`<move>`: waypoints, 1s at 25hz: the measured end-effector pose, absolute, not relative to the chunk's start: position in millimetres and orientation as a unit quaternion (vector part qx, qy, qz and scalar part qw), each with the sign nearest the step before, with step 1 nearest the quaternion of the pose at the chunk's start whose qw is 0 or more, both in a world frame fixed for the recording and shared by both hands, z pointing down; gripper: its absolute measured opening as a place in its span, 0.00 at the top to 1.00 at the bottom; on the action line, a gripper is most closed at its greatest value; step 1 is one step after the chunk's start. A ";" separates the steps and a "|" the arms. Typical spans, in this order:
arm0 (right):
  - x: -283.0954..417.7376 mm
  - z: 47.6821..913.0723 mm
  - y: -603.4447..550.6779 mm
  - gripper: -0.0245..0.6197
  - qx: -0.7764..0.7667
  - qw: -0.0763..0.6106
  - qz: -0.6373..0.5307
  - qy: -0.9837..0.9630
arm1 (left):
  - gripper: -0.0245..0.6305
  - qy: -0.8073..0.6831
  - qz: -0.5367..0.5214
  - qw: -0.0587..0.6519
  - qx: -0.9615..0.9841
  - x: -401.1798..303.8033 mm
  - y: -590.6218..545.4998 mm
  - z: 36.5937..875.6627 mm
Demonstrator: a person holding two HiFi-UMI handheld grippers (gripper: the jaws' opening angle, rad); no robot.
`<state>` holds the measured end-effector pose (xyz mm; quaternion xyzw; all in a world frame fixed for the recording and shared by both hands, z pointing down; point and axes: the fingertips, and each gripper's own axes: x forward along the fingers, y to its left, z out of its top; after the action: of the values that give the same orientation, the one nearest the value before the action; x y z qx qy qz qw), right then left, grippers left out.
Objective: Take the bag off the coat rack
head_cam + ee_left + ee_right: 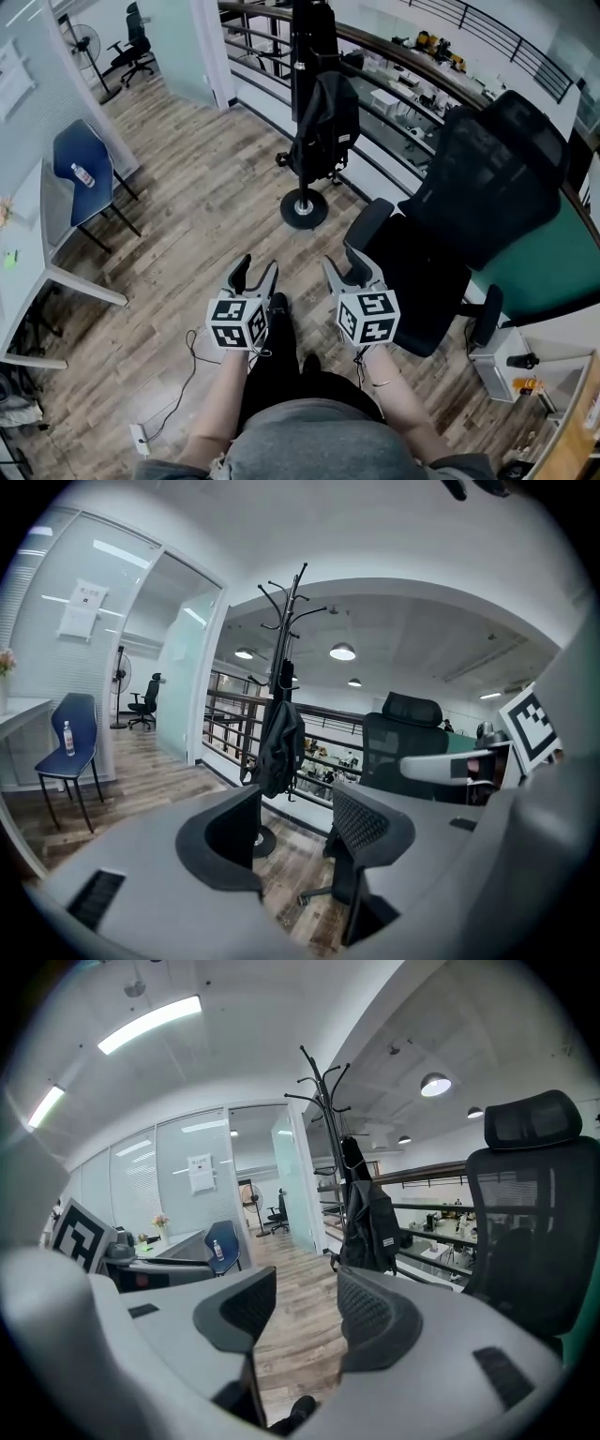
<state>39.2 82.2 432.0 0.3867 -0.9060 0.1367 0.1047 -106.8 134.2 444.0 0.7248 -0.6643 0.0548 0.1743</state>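
Both tools were empty and well apart from the work. The left tool (258,272) had its jaws apart with only bare floor (187,187) showing between them, and the right tool (347,272) likewise stood open on nothing.

The likeliest trouble, as I judged it, lay in the coat rack (304,208) itself. It was a thin pole on a small round foot, so a pull sideways instead of upward could have tipped it, and it stood just beside the railing (253,56). A strap caught on its hook would have caused the same thing. A grip on loose cloth and not on a strap or handle could also have slipped once the weight came off the hook. The black office chair (450,234) stood near the rack on the right side, and it could have crowded the right tool on the way in.

The bag (328,122) was a black backpack hanging against the pole about halfway up. It was well below the bare hooks at the top. It looked soft and limp, sagging under its own weight, with straps trailing below it. A small pale label showed on one side in the right gripper view. Which hook carried it could not be made out.
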 end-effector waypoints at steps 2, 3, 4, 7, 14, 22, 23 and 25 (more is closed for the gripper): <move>29.0 430.5 68.9 0.66 0.386 0.097 0.132 -0.908 | 0.60 -0.660 0.058 0.177 0.728 -116.9 117.6 449.7; 25.7 430.2 59.8 0.65 0.389 0.093 0.131 -0.907 | 0.59 -0.655 0.059 0.180 0.731 -120.9 106.9 453.1; 23.2 430.6 49.5 0.65 0.393 0.090 0.131 -0.906 | 0.58 -0.651 0.059 0.184 0.734 -124.9 95.7 456.8; 13.6 432.2 14.2 0.60 0.413 0.088 0.131 -0.897 | 0.57 -0.644 0.063 0.190 0.739 -143.3 62.9 463.7; -17.7 433.2 -89.2 0.50 0.459 0.080 0.155 -0.871 | 0.57 -0.630 0.046 0.184 0.753 -190.7 -38.7 460.0; -43.5 437.6 -145.9 0.48 0.484 0.103 0.162 -0.854 | 0.56 -0.606 0.073 0.196 0.768 -219.9 -108.9 470.2; -45.1 437.1 -151.4 0.48 0.487 0.105 0.162 -0.852 | 0.56 -0.603 0.075 0.200 0.769 -222.0 -115.1 471.4; -47.1 435.7 -162.5 0.48 0.492 0.108 0.160 -0.849 | 0.56 -0.598 0.082 0.203 0.771 -225.1 -125.9 474.1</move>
<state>-47.1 -162.5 435.7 0.4921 -0.8489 0.1598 0.1084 -225.1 -125.9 474.1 0.7712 -0.5978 0.0821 0.2029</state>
